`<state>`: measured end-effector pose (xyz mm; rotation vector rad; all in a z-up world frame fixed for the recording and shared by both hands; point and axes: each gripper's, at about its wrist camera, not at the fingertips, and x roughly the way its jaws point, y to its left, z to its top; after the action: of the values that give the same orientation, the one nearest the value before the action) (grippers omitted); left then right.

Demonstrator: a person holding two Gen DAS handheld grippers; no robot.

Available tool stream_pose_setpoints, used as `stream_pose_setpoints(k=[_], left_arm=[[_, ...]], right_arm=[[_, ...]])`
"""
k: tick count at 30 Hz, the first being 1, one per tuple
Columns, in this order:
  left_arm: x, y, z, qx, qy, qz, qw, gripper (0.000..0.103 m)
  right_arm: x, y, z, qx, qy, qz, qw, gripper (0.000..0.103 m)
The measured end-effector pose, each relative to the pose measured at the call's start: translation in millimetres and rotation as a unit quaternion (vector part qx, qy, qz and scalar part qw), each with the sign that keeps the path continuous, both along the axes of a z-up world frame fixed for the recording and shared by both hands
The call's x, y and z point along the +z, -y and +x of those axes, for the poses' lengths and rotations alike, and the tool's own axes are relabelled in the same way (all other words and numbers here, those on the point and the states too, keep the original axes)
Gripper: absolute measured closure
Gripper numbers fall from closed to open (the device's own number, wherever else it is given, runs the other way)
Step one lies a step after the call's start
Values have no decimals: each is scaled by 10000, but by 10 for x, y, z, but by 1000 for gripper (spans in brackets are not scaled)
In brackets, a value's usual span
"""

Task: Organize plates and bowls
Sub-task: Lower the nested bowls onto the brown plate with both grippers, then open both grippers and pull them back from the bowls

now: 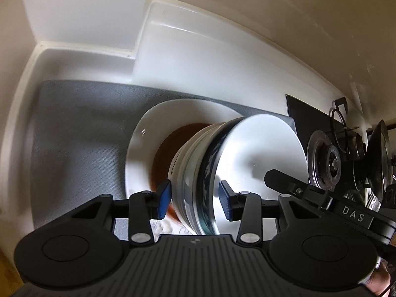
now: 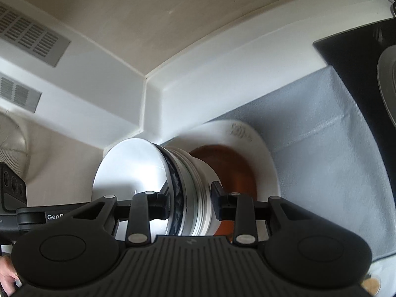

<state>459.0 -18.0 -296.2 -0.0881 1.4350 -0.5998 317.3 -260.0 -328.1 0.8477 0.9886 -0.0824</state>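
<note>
I am bringing both tools to a stack of bowls (image 1: pixel 210 173) that is standing on a white plate (image 1: pixel 138 148) with a brown centre, on the grey mat (image 1: pixel 74 136) covering the counter (image 1: pixel 173 57), near the far wall. My left tool (image 1: pixel 195 198) is spread wide, its blue pads on either side of the stack's rim edges and, as far as I can tell, not yet touching. My right tool (image 2: pixel 189 203) is likewise parted around the same stack from the opposite side, its pads (image 2: pixel 217 189) just beside the bowls; I cannot tell whether one is grazing them.

To do this well, I am judging that each tool should be closing on the rims of all the bowls together, squarely, so none slips out of the nest. Glazed ware is likely slick, so I should be squeezing evenly from both sides and lifting straight, keeping the stack level and clear of the plate's rim. The stove (image 1: pixel 329 158) is lying to the right; I should be steering away from it.
</note>
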Motion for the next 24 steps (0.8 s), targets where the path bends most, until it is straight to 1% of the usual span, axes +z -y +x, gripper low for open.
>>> stream_pose_setpoints(k=[8,12,15,18,19,20,21,22,23,24], left_arm=[[-271,194,74,30,64,132,9999,59],[-397,206,55,103,-57,138,9998,59],[-403,225,17,51,96,79,9999,60],[-414,208,-18,134,177,-26,9998,61],[-418,173,-34,192,215,-69,9996,63],[-413,155,-56,268,277,-78,9992,61],[-391,142,-88,372,427,-27,9984,54],[-357,131,-127,434,574,46,9974,44],[-302,123,-178,464,765,125,9959,39],[-227,119,-241,459,982,209,9939,28]], right_arm=[[-325,58,73,-85,-152,72,9998,66],[-421,46,67,-103,-222,71,9997,66],[-456,51,37,-66,-161,59,9998,67],[-452,32,16,52,-77,-32,10000,66],[-457,33,3,32,-56,-1,10000,65],[-463,38,-14,-8,-27,56,10000,64],[-461,34,-33,-32,-14,59,10000,63],[-444,24,-51,-25,-9,16,10000,59],[-406,3,-79,-2,-36,-117,9999,54],[-349,-21,-116,40,-73,-297,9995,45]])
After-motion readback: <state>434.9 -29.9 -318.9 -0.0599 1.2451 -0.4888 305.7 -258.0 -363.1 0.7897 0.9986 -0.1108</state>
